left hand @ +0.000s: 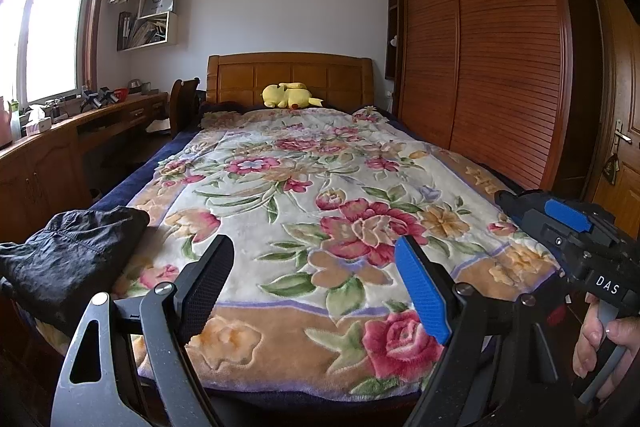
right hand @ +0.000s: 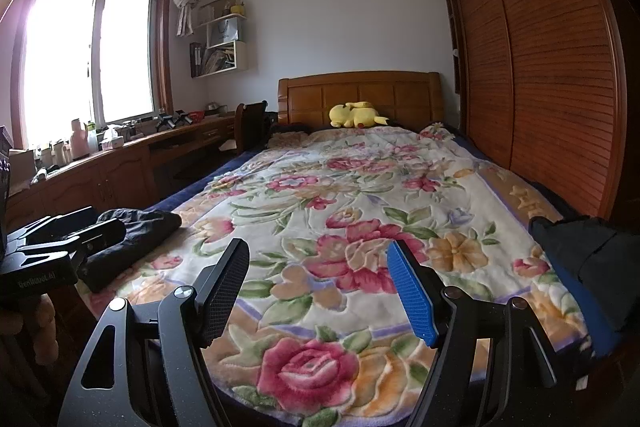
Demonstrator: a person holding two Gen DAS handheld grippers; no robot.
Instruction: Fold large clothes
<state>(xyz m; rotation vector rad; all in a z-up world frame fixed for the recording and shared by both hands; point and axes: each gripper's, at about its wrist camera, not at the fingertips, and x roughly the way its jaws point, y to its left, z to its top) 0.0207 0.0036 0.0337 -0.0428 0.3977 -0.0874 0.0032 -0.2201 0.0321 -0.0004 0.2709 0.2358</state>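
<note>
On the left I see the long wooden table [right hand: 120, 155] under the window, cluttered with bottles. A black garment [left hand: 68, 251] lies crumpled on the bed's near left corner, atop the floral blanket [left hand: 320, 187]. My left tongs [left hand: 316, 291] and right tongs [right hand: 320, 291] gape empty. A dark blue garment [right hand: 576, 247] sits at the right edge.

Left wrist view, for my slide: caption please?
Open left gripper hovers over floral blanket; crumpled black garment lies at bed's left edge.
</note>
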